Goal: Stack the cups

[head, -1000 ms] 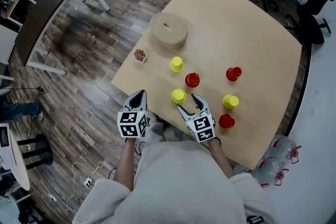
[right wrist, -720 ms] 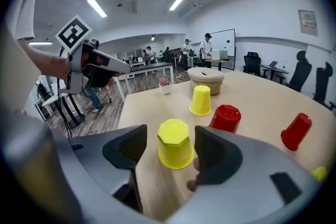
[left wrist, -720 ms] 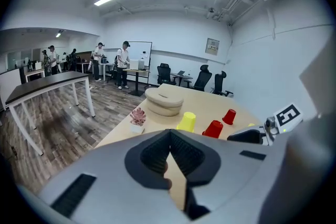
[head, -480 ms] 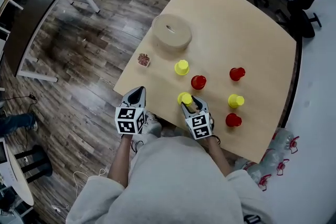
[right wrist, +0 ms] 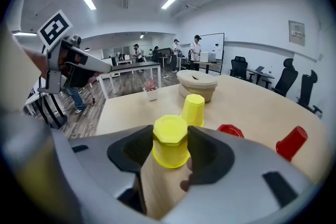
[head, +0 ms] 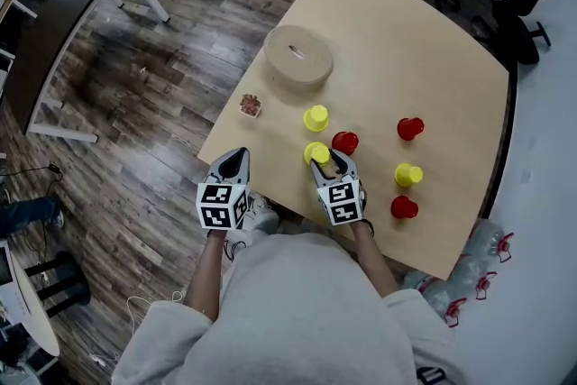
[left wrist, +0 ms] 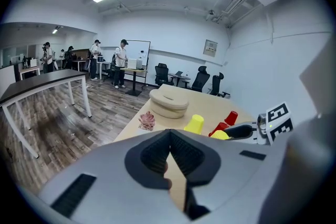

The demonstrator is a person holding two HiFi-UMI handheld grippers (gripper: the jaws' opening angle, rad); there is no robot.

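Head view, right gripper closing round half-hidden yellow cup

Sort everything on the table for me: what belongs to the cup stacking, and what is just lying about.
For the job: three yellow cups, three red cups.
Lying about: round beige container, small potted plant.

I count on the bench: yellow cup x3, red cup x3, round beige box x1, small potted plant x1.
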